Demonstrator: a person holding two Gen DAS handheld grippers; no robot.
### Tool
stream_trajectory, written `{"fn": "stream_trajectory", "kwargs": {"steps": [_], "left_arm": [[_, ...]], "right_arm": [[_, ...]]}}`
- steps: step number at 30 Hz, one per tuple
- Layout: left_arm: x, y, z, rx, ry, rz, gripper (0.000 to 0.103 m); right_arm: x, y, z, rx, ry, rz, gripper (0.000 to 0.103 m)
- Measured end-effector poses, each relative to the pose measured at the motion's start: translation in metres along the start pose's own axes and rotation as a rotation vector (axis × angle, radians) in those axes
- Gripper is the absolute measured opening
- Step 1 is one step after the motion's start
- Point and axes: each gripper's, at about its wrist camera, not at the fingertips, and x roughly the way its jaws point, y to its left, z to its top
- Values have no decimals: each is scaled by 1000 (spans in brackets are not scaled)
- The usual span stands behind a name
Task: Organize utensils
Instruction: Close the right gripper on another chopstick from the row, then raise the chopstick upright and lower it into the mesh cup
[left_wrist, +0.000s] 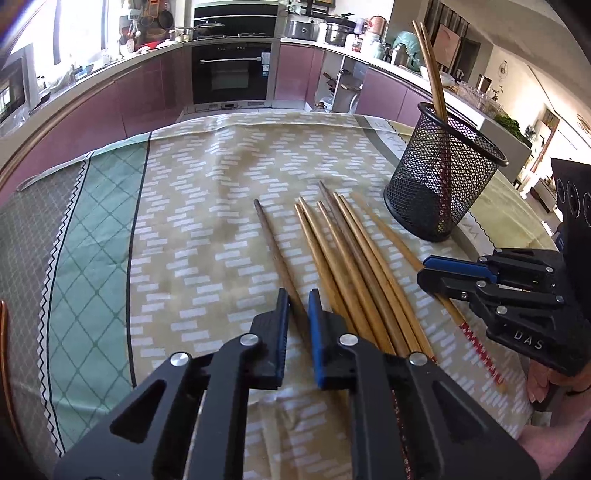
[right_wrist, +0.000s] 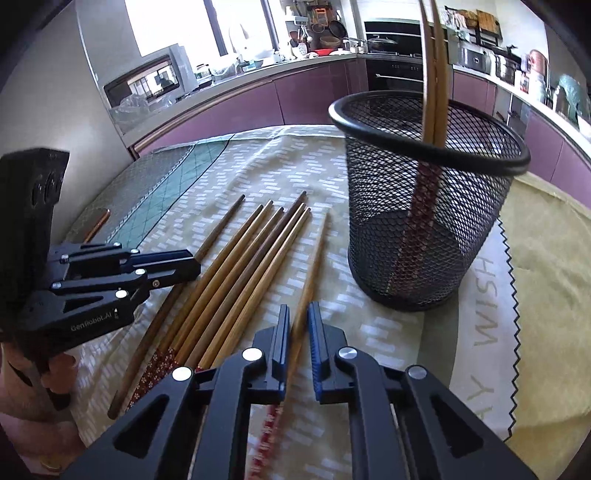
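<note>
Both grippers are straddling single chopsticks on the cloth-covered desk (left_wrist: 184, 229). The right gripper (right_wrist: 295, 323) is sitting with its fingers apart around the lone light chopstick (right_wrist: 314, 273), which is running from bottom centre of the right wrist view up toward the mesh cup (right_wrist: 424, 221); its long axis is lying almost in line with the fingers, patterned red end toward the camera. The fingers are not yet clamping; small gaps are showing on either side. The left gripper (left_wrist: 299, 306) is likewise standing open around the dark chopstick (left_wrist: 269, 236) at centre frame, set apart to the left of the bundle of chopsticks (left_wrist: 343, 251). The cup is standing upright at upper right in both views, already holding two chopsticks (left_wrist: 430, 66). Judgement: the right gripper is nearer the cup, so its chopstick is the likelier next transfer; it would need tipping upright over the rim.
</note>
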Motion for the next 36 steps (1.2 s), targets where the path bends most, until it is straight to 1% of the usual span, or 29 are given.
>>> {"fn": "stream_trajectory", "kwargs": {"steps": [3, 7, 10, 13, 16, 19, 22, 23, 25, 26, 29, 30, 32, 33, 36], "left_arm": [[-4, 2, -2, -28, -9, -9, 8], [-13, 3, -6, -33, -24, -15, 7], [-24, 0, -9, -21, -42, -44, 7], [-32, -6, -13, 7, -50, -96, 7], [-30, -13, -17, 43, -36, -93, 8], [-22, -15, -18, 56, -9, -90, 8], [-18, -14, -16, 69, -2, -82, 8], [-18, -14, -16, 71, 1, -77, 9], [-16, -13, -15, 77, 3, -65, 17], [-16, -13, -15, 80, 4, -59, 19], [-15, -9, -13, 71, 11, -81, 21], [-14, -8, -13, 67, 13, -87, 21], [-14, -7, -13, 61, 16, -96, 16], [-15, -8, -13, 60, 17, -104, 9], [-16, -11, -14, 60, 14, -92, 8]], "right_arm": [[-5, -5, -1, 22, -14, 19, 6], [-16, -2, -2, 4, -41, 57, 6], [-20, 1, -3, -19, -42, 83, 6], [-20, 2, -4, -29, -27, 107, 6], [-15, 2, -5, -42, -2, 101, 6], [-9, 4, -4, -53, 23, 92, 6], [-4, 10, -1, -63, 37, 72, 8], [-3, 9, -1, -65, 37, 72, 8], [-3, 9, -1, -71, 40, 68, 8], [-2, 10, -1, -76, 42, 65, 8], [-1, 10, 0, -81, 42, 68, 8], [0, 10, 0, -77, 41, 70, 6], [-2, 7, -1, -62, 38, 81, 6], [-2, 6, -1, -57, 33, 82, 6], [-8, 3, -2, -49, 12, 92, 6]]}}
